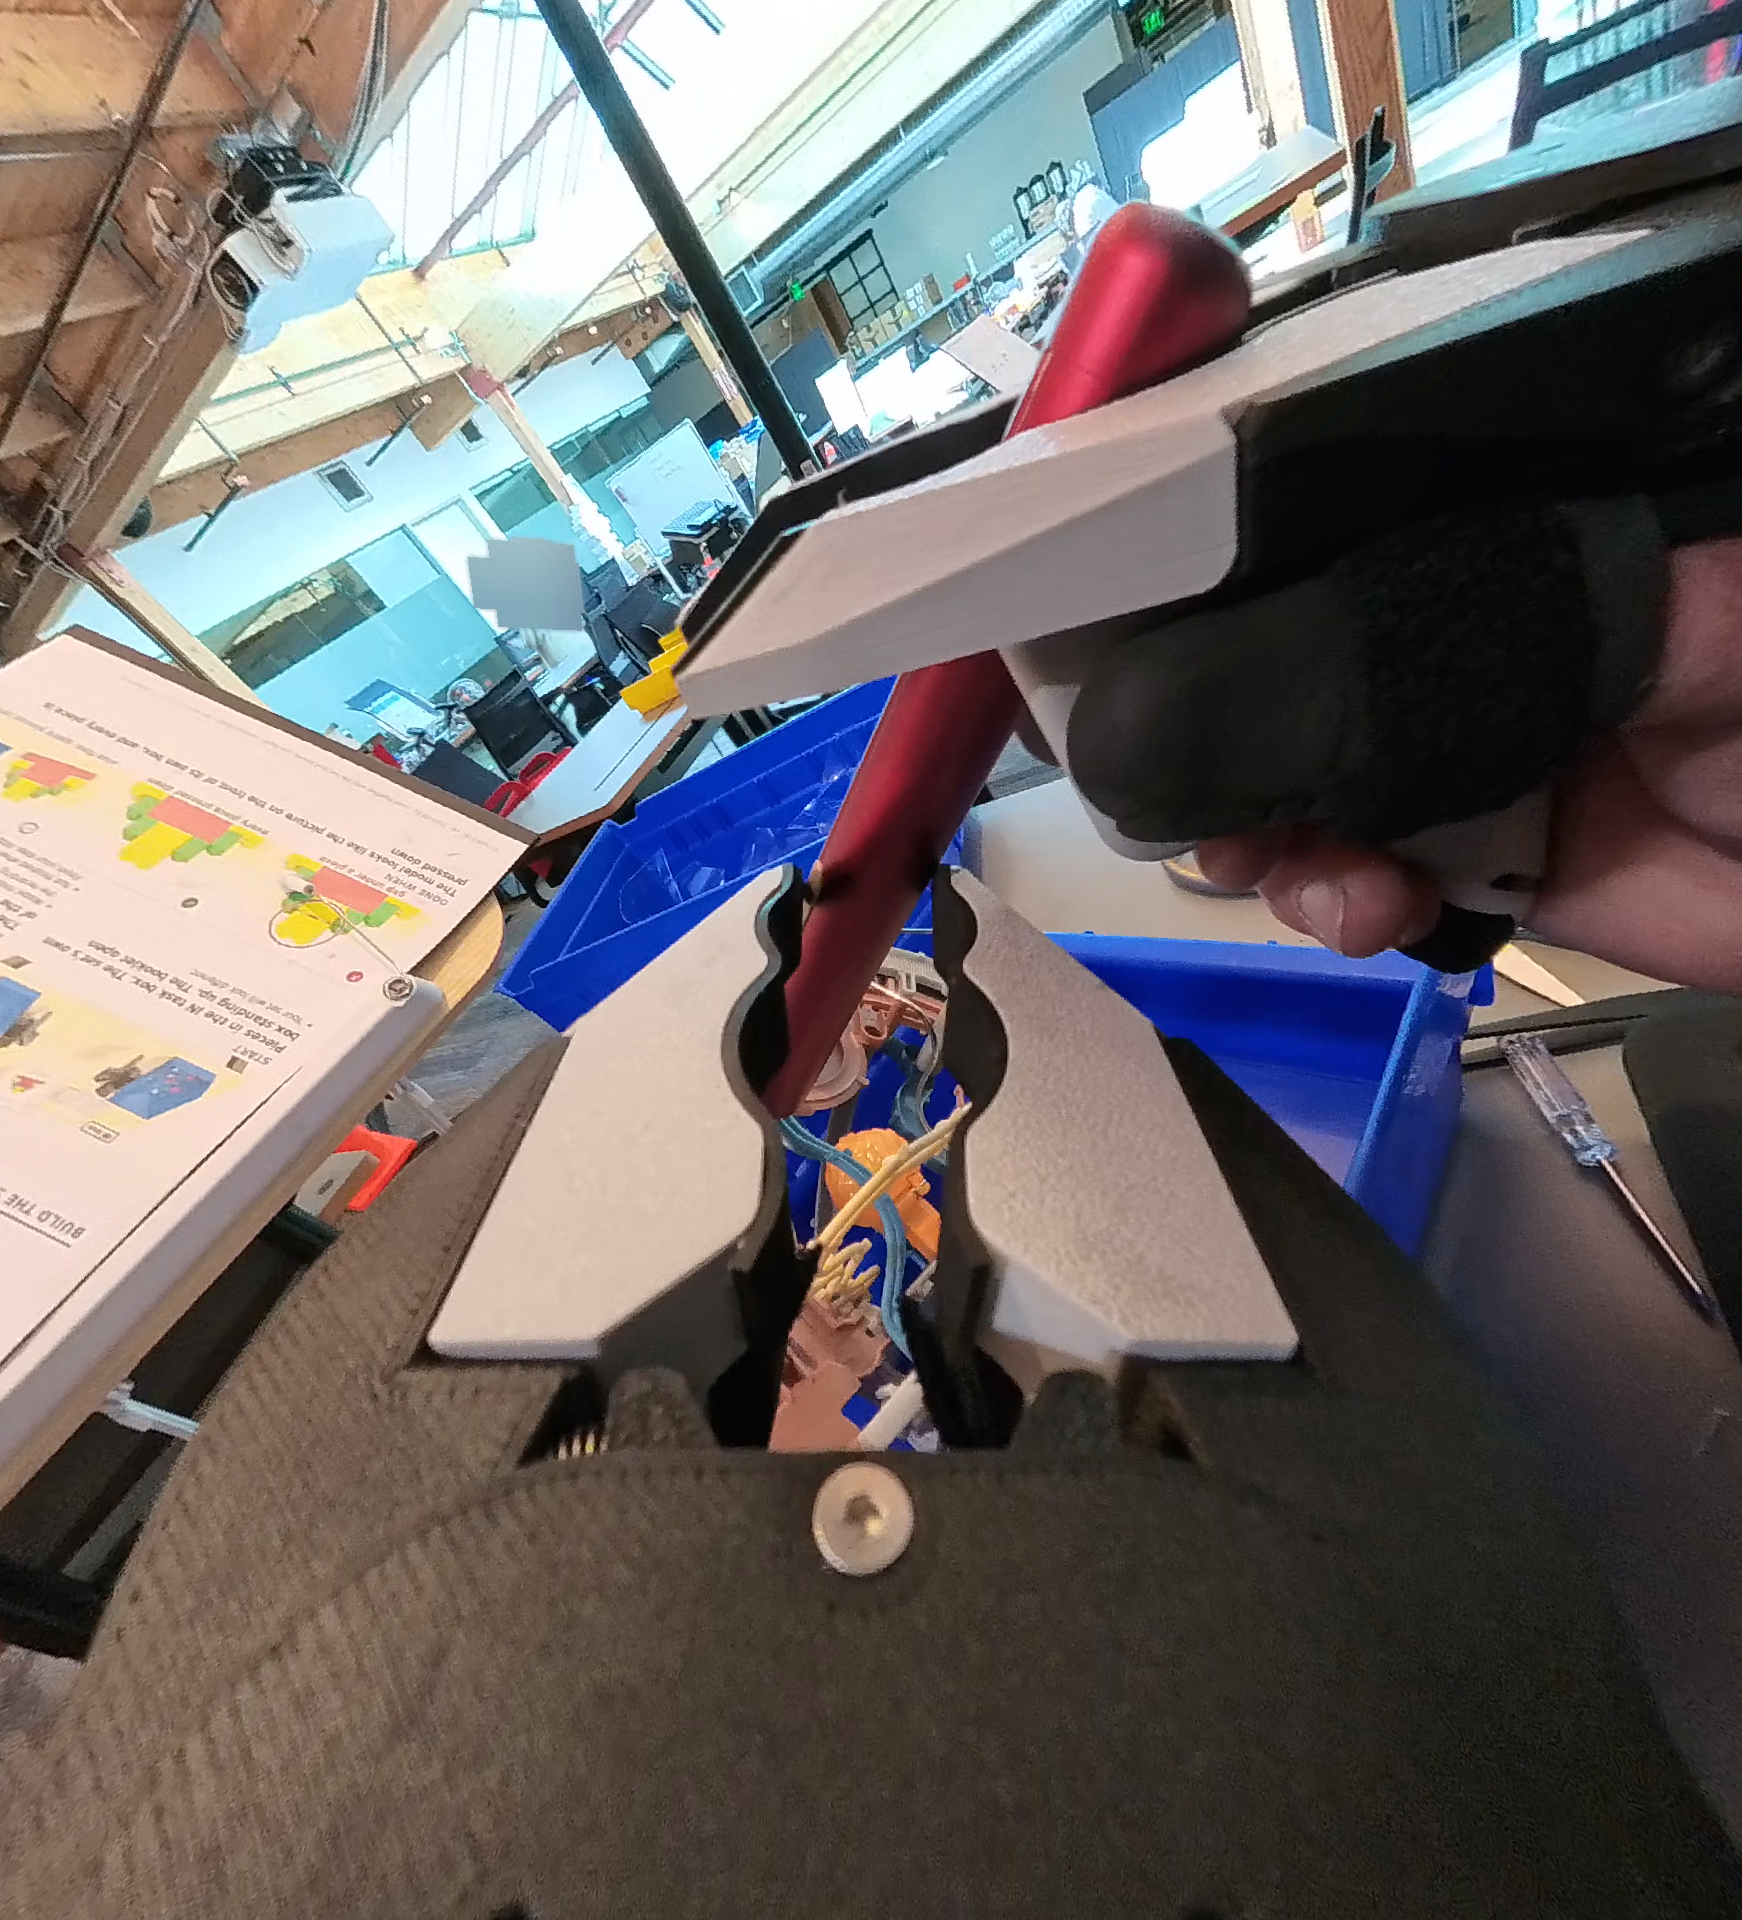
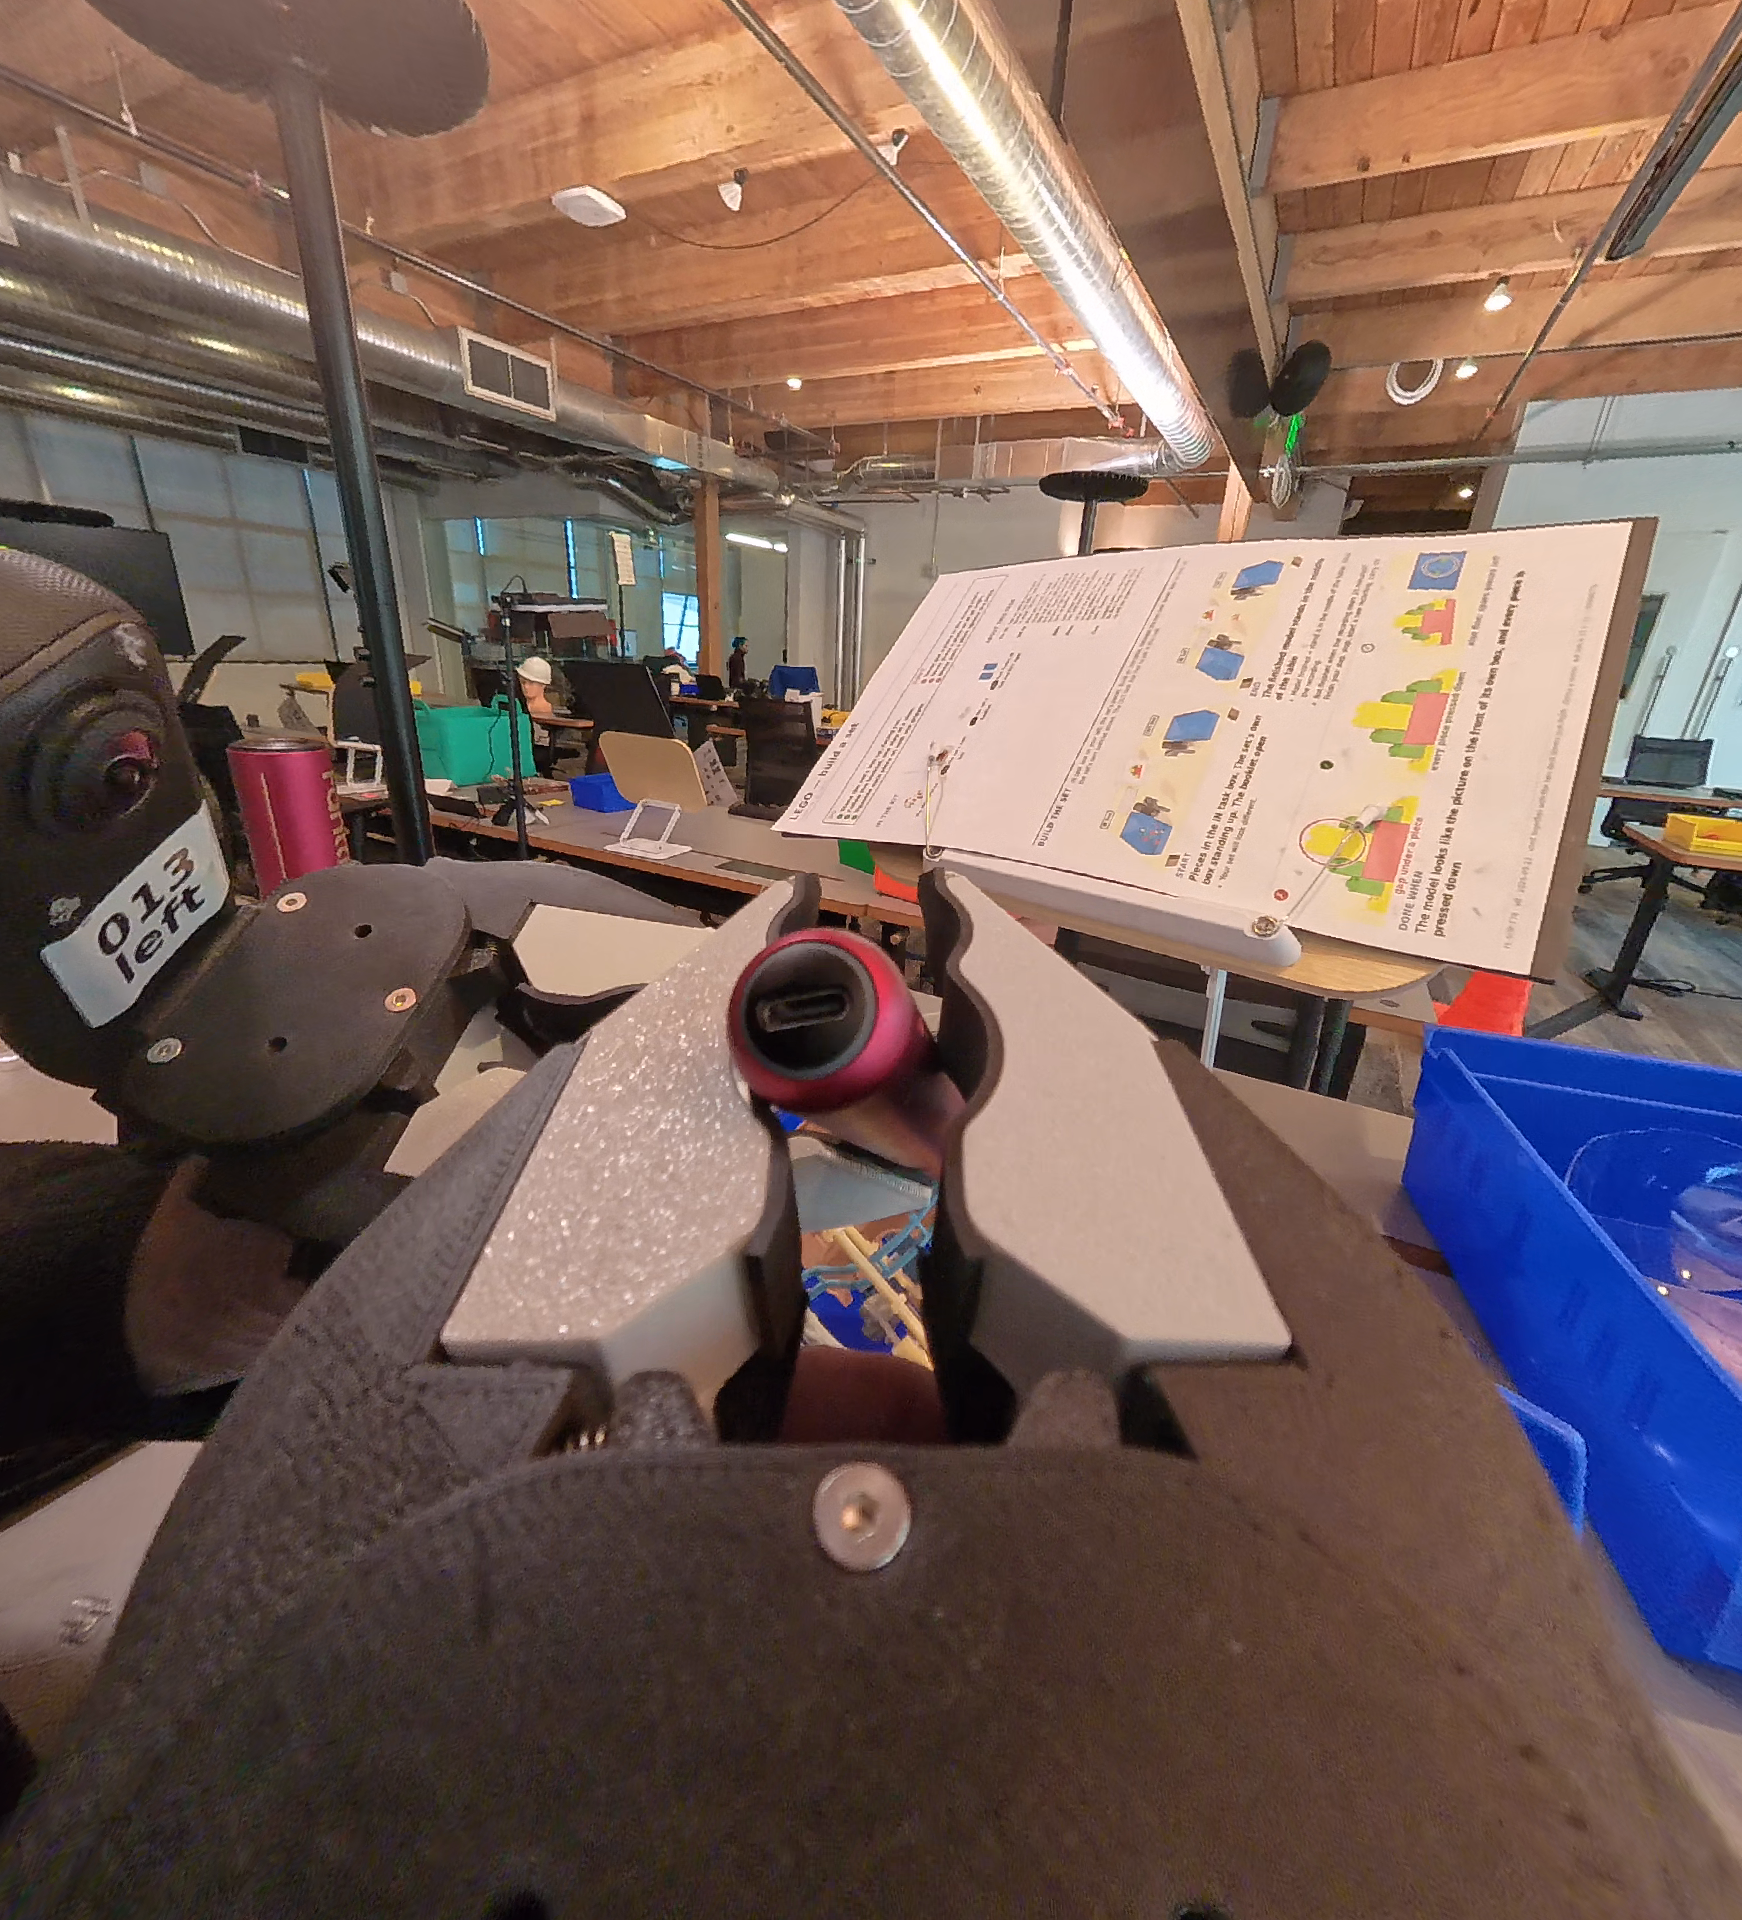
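My right gripper (image 2: pixel 869 914) is shut on a red cylindrical tool (image 2: pixel 825 1018) whose socketed end points at the camera. In the left wrist view the right gripper (image 1: pixel 742 592), held by a hand (image 1: pixel 1677 831), slants the red tool (image 1: pixel 950 727) down between the tips of my left gripper (image 1: pixel 872 904). The tool's tip rests on a small assembly (image 1: pixel 867 1195) with yellow and blue wires, an orange part and a copper-brown body. My left gripper's jaws stand narrow around this assembly and hold it over a blue bin (image 1: pixel 1262 1029).
A printed instruction sheet on a tilted stand (image 1: pixel 171 935) (image 2: pixel 1262 748) stands close by. A second blue bin (image 1: pixel 680 883) (image 2: pixel 1573 1351) holds a clear plastic piece. A clear-handled screwdriver (image 1: pixel 1563 1112) lies on the table. A red can (image 2: pixel 285 810) stands behind the left gripper's camera housing (image 2: pixel 67 810). Across from one pair of fingers to the other is roughly 6 cm.
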A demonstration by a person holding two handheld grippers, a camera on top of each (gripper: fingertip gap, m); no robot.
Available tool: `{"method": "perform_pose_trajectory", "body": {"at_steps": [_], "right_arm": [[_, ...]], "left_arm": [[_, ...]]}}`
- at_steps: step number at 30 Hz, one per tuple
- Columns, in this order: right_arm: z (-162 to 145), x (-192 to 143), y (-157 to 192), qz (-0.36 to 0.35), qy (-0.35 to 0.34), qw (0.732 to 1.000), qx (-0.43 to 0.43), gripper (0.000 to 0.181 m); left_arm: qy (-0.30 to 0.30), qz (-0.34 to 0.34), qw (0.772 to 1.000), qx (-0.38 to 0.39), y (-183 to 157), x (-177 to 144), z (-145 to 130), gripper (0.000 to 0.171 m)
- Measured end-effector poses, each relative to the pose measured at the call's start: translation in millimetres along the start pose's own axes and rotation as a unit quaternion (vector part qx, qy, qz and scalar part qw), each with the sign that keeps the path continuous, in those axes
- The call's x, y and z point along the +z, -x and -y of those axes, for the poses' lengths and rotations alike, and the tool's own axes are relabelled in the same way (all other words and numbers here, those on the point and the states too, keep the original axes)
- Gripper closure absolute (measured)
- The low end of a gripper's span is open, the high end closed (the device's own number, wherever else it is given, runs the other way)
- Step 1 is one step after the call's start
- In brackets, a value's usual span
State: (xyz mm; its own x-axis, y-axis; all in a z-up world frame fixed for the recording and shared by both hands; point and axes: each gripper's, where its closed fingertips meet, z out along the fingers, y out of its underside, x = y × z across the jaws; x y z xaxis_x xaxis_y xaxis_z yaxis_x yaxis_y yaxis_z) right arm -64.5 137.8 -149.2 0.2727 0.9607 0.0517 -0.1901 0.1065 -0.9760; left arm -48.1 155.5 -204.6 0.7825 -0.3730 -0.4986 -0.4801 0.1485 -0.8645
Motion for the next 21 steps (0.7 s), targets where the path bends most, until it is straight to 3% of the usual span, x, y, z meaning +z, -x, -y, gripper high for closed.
{"method": "perform_pose_trajectory", "body": {"at_steps": [21], "right_arm": [[-1.3,0.1,-3.2,-0.001,0.001,1.0,0.013,0.162]], "left_arm": [[0.018,-0.008,0.998,0.056,-2.0,1.1,0.1,0.152]]}}
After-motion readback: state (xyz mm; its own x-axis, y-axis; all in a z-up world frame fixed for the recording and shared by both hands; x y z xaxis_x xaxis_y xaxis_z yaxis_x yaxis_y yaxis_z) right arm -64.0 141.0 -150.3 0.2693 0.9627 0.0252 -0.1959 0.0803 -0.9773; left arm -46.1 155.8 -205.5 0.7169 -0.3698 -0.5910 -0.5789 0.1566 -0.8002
